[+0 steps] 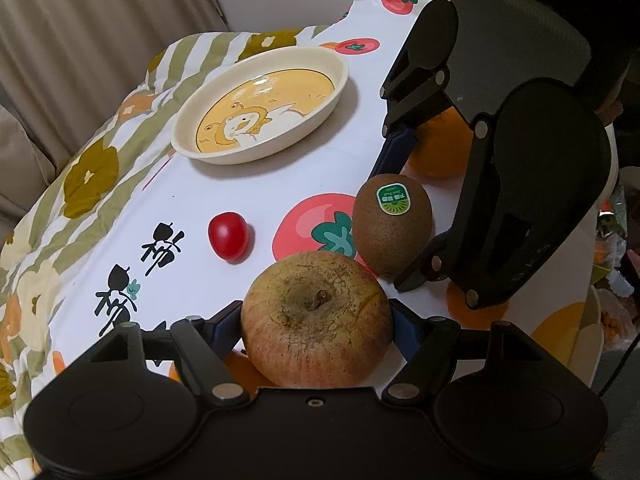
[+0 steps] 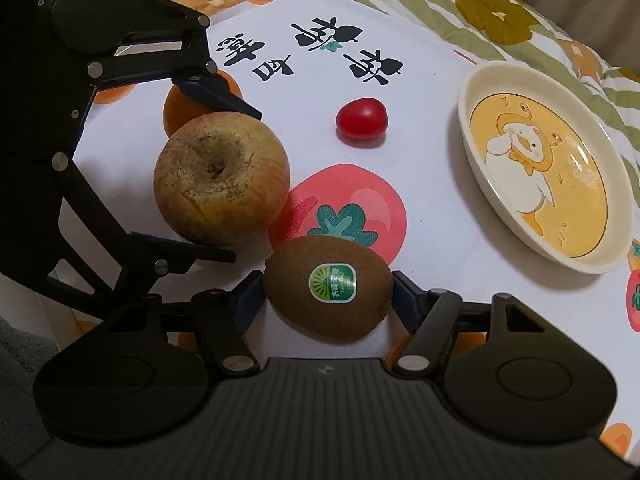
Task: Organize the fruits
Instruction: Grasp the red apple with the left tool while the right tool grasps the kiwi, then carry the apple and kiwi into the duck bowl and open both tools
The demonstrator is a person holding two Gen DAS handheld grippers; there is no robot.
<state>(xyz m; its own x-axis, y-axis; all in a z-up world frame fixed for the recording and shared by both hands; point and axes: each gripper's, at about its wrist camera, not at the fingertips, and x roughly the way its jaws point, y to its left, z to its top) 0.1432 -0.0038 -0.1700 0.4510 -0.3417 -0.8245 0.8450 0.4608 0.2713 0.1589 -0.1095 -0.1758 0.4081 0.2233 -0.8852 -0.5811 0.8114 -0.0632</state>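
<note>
The left gripper (image 1: 316,316) is squeezing the apple (image 1: 316,320) between its two fingers. The right gripper (image 2: 327,300) is hugging the kiwi (image 2: 327,290), and its pads look like they are touching both ends. This looks like the grabbing step. The plate (image 1: 340,68) is sitting empty, well past the fingertips. Next, I think both fruits need lifting and carrying there, going around the little tomato (image 1: 228,235).

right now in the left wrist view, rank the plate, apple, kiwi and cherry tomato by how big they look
1. plate and apple: too close to call; the apple sits nearest the camera, which inflates it
2. kiwi
3. cherry tomato, clearly smallest
</note>
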